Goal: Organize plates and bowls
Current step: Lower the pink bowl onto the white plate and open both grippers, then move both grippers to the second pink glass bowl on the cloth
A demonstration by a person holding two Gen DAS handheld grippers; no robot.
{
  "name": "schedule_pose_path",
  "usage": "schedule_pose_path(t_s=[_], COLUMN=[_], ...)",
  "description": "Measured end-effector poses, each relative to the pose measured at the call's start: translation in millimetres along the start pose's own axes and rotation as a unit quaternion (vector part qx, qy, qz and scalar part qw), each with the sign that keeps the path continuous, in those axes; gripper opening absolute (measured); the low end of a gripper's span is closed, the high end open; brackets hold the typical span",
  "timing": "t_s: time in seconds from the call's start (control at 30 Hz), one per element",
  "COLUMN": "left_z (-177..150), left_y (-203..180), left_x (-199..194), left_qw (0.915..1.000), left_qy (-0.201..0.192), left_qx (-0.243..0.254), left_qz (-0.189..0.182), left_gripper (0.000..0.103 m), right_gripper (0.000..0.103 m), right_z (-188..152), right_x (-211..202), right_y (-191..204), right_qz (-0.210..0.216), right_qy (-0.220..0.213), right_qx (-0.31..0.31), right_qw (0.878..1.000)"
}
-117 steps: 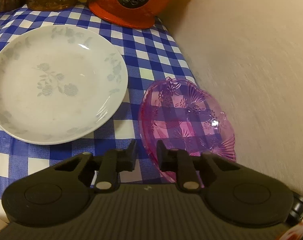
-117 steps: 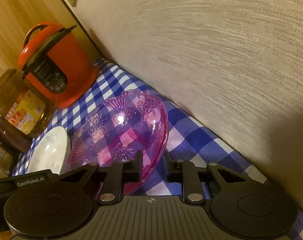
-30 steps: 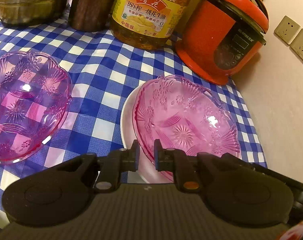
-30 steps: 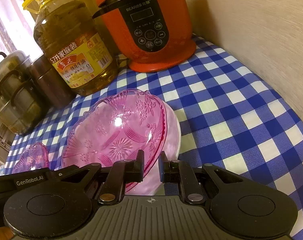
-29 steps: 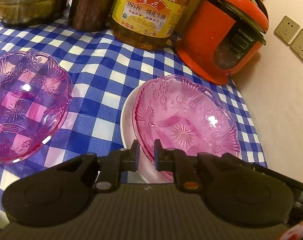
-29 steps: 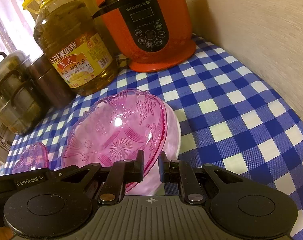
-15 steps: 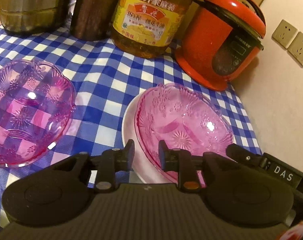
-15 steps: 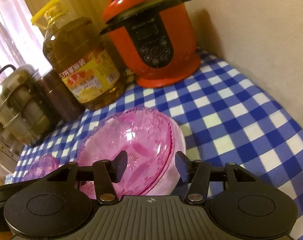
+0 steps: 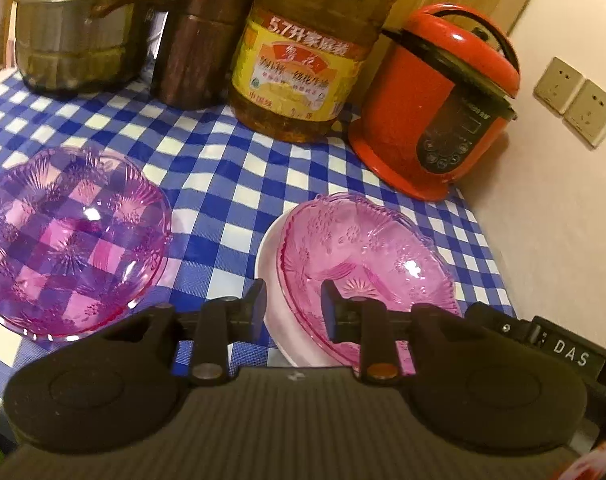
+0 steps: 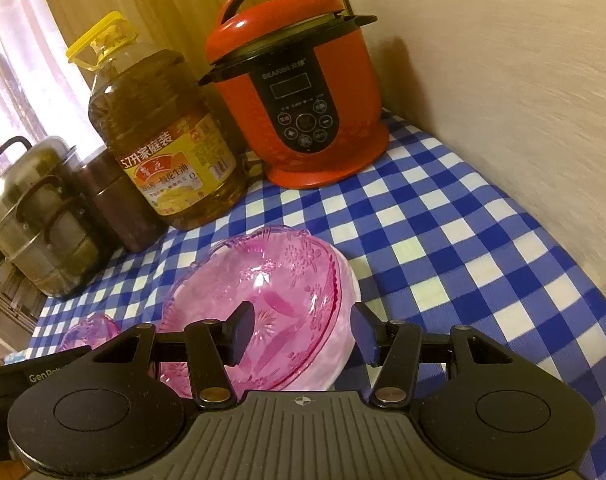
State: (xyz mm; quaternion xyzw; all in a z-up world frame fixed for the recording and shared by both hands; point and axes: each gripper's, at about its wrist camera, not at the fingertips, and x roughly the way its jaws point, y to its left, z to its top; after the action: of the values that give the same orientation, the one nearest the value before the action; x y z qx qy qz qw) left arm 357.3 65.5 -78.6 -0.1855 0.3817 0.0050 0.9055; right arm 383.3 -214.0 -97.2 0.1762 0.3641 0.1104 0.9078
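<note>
One pink bowl (image 9: 367, 264) sits nested on the white plate (image 9: 269, 276) near the wall, released. The left gripper (image 9: 293, 304) is opening, nothing between its fingers; the right gripper (image 10: 303, 334) stands open and empty. Next, I judge, comes the second bowl (image 9: 69, 240), alone on the table (image 9: 223, 168): grip its rim and stack it.

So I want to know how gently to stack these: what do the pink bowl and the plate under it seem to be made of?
Pink bowl: see-through pink with pressed flower patterns and sharp glints, so moulded plastic or pressed glass; the look leaves it open.
Plate: opaque, white, smooth and glossy, likely glazed ceramic, though melamine could look alike.
</note>
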Motion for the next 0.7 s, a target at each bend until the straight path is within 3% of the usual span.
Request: schedule_pose_path(t_s=[0.3, 0.7], left_z=[-4.0, -1.5], left_y=[-3.2, 25.5], left_x=[-27.5, -68.1], left_qw=[0.9998, 0.9992], left_qy=[-0.004, -0.015], left_qx=[0.022, 0.021], left_qz=[0.004, 0.029], left_gripper=[0.026, 0.027], right_gripper=[0.054, 0.054], right_z=[0.0, -8.1], right_x=[-22.6, -30.4], right_y=[17.4, 60.8], right_qz=[0.019, 0.05], right_qy=[-0.009, 0.0], right_qx=[-0.003, -0.026], right_qw=[1.0, 0.998])
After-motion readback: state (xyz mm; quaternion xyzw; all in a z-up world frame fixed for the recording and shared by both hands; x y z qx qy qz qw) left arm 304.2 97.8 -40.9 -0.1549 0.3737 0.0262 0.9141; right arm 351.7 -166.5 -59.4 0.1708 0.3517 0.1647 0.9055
